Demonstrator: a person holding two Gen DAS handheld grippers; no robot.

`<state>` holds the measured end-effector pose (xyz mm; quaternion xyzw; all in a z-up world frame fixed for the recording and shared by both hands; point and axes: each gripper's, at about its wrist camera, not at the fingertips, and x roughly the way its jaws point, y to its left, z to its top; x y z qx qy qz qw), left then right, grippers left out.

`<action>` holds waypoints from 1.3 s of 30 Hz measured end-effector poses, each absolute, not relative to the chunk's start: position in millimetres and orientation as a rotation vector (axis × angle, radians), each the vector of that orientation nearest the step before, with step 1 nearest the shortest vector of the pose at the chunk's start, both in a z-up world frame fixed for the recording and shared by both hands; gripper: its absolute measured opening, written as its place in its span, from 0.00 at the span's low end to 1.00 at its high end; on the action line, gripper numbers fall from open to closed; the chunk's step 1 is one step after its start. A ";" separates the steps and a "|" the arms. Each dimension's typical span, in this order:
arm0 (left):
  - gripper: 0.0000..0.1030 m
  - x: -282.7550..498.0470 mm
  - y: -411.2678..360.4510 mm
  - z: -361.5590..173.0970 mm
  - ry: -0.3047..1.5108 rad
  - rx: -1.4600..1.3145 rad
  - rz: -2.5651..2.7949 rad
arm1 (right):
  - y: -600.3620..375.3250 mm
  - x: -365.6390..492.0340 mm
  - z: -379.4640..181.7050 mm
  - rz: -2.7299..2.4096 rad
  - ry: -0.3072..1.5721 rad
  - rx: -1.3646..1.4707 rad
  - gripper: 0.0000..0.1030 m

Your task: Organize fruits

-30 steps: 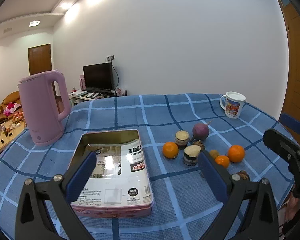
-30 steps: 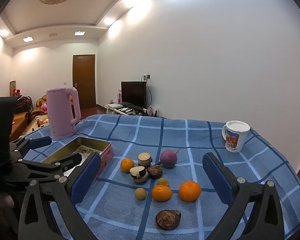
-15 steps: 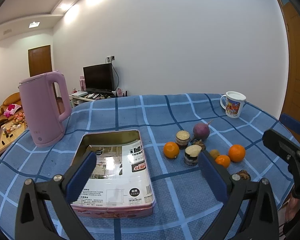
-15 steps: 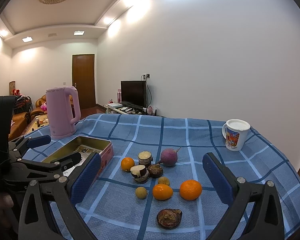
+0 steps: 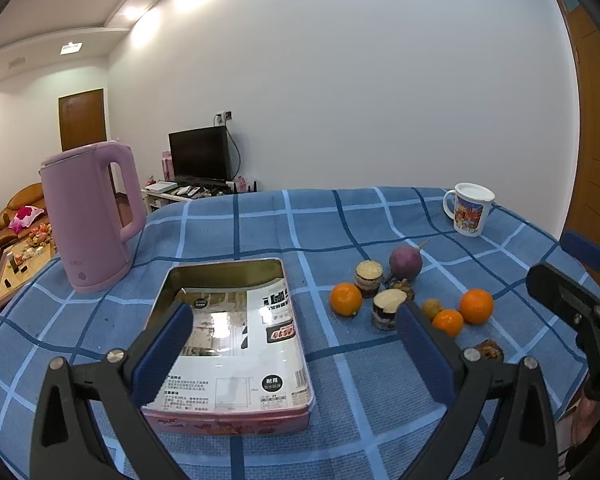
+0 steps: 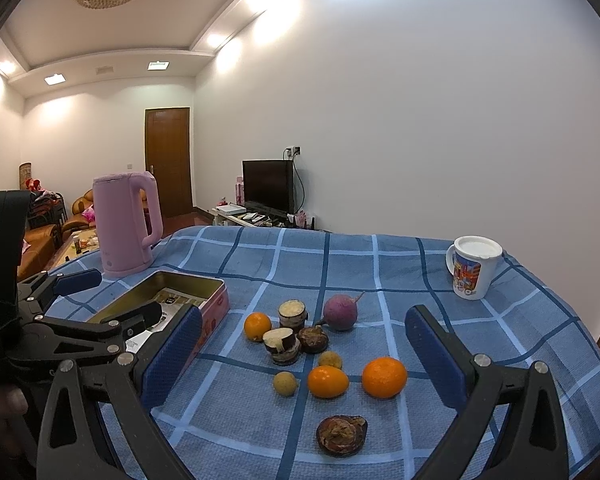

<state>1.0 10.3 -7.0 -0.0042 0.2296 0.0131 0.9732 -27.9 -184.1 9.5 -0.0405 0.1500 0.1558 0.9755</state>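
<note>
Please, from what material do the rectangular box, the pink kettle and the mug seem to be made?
Box: likely metal tin; its golden inner walls reflect like a mirror. Pink kettle: probably matte plastic, with only a soft sheen. Mug: glossy white with a printed picture, ceramic or plastic; I cannot tell.

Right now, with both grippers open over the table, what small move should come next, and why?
Probably lower the right gripper onto the nearest orange. Its jaws are open and empty, the fruit all lies loose on the cloth, and the tin holds no fruit yet. The left gripper hangs open over the tin, so the right one is better placed.
</note>
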 end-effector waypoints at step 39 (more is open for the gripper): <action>1.00 14.1 -9.4 -42.0 0.542 0.044 0.012 | -207.8 -8.3 -34.7 0.263 0.423 -0.053 0.99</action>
